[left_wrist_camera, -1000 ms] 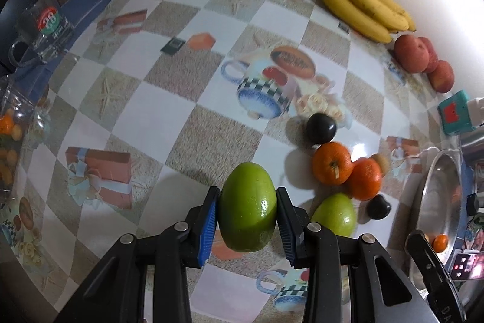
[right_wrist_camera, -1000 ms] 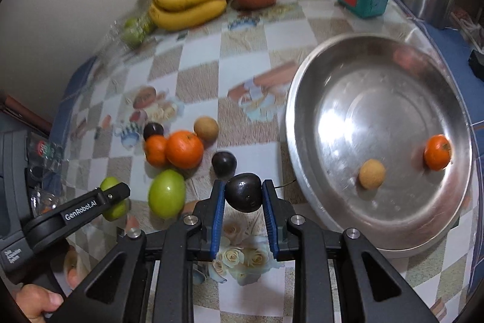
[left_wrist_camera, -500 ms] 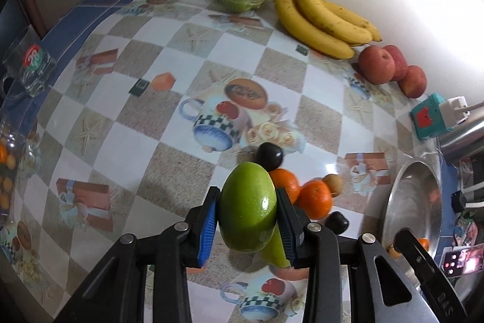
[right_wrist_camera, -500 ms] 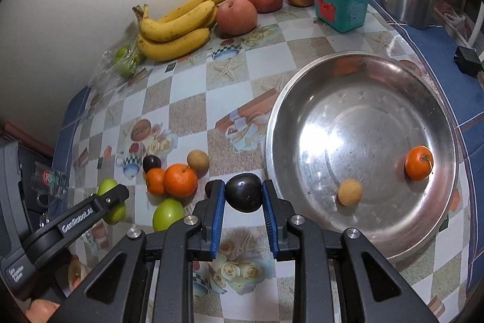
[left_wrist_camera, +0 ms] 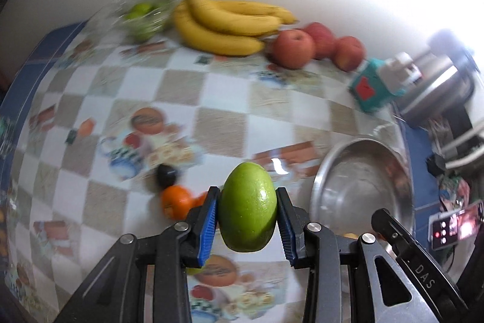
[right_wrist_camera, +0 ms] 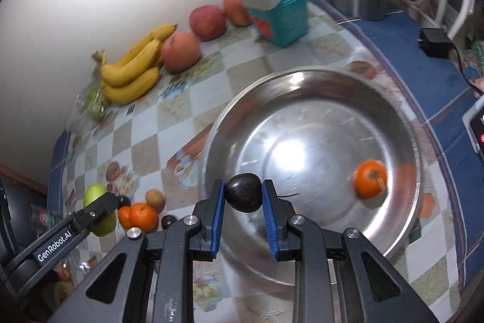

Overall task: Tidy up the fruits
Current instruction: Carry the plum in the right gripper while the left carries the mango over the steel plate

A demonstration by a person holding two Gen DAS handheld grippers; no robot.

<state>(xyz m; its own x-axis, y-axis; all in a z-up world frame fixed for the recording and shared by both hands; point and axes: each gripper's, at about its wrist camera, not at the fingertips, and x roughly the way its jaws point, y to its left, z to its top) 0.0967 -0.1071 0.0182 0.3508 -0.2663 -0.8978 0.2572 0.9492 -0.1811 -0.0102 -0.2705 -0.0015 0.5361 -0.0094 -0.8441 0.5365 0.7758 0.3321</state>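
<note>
Checkered tablecloth (right_wrist_camera: 142, 150), wall behind. Steel bowl (right_wrist_camera: 402, 220): holds one orange (right_wrist_camera: 369, 179). Right gripper (right_wrist_camera: 243, 197): over the bowl's near rim, pinching a dark plum (right_wrist_camera: 243, 192); nearer arm. Left gripper (left_wrist_camera: 247, 212): clamped on an upright green mango (left_wrist_camera: 247, 212); bowl lies to its right.

Green mango (left_wrist_camera: 247, 206), dark plum (right_wrist_camera: 243, 196), checkered tablecloth (left_wrist_camera: 217, 126)
</note>
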